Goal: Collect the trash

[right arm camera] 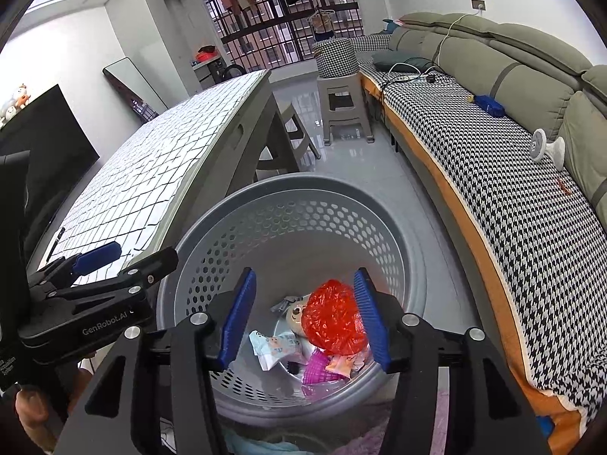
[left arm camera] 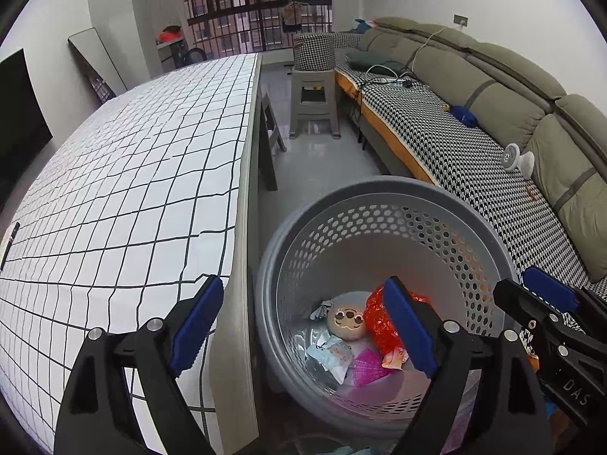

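1. The grey basket (left arm camera: 383, 197) with many small holes in its wall stands on the floor, between the table with the checked cloth (left arm camera: 125, 174) and the long sofa (left arm camera: 493, 87).
2. The trash lies at the bottom of the basket: a crumpled red plastic bag (right arm camera: 334, 318), a pink wrapper (right arm camera: 318, 369), a pale blue and white packet (right arm camera: 275, 347), and a small round beige thing (left arm camera: 347, 320) (I cannot tell what it is).
3. The left gripper (left arm camera: 303, 326) hangs above the near rim of the basket and points down into it. Its jaws stand wide apart and hold nothing; one blue pad is over the table edge and the other is over the inside of the basket.
4. The right gripper (right arm camera: 303, 322) also points down into the basket, just beside the left one. Its jaws are parted about halfway; the red bag shows between the blue pads in this view, but it lies lower, on the other trash, and the pads do not press on it.
5. Part of a hand (right arm camera: 32, 413) holding the left gripper shows in the lower left corner of the right wrist view.
6. On the sofa seat (it has a black and white patterned cover) lie a blue object (left arm camera: 464, 113), a white cable with a power strip (left arm camera: 387, 77) and a white and grey device (left arm camera: 518, 159).
7. A grey plastic stool (left arm camera: 313, 102) stands on the floor beyond the basket.
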A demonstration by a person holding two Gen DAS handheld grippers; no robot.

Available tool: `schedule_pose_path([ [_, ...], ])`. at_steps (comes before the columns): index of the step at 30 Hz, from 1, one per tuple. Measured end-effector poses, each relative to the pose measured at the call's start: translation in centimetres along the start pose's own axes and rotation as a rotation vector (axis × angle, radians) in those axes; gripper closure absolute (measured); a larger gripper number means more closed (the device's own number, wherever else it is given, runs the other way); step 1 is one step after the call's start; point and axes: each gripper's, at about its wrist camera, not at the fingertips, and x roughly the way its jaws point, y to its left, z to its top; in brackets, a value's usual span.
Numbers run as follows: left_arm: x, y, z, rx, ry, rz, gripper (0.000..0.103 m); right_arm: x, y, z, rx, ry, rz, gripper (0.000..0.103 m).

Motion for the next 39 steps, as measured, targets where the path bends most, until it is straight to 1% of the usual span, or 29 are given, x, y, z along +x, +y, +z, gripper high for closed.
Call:
schedule_pose_path([
  [7, -0.38, 0.06, 0.04, 0.000, -0.006, 0.006, 0.014, -0.23, -0.27, 0.05, 0.009, -0.007, -0.006, 0.049],
  [11, -0.43, 0.20, 0.05, -0.002, -0.009, 0.009, 0.010, -0.38, -0.38, -0.02, 0.011, -0.010, -0.008, 0.048],
  [39, -0.70, 0.54, 0.13, -0.009, -0.014, 0.021, 0.007, -0.62, -0.46, -0.08, 0.011, -0.016, -0.012, 0.048],
])
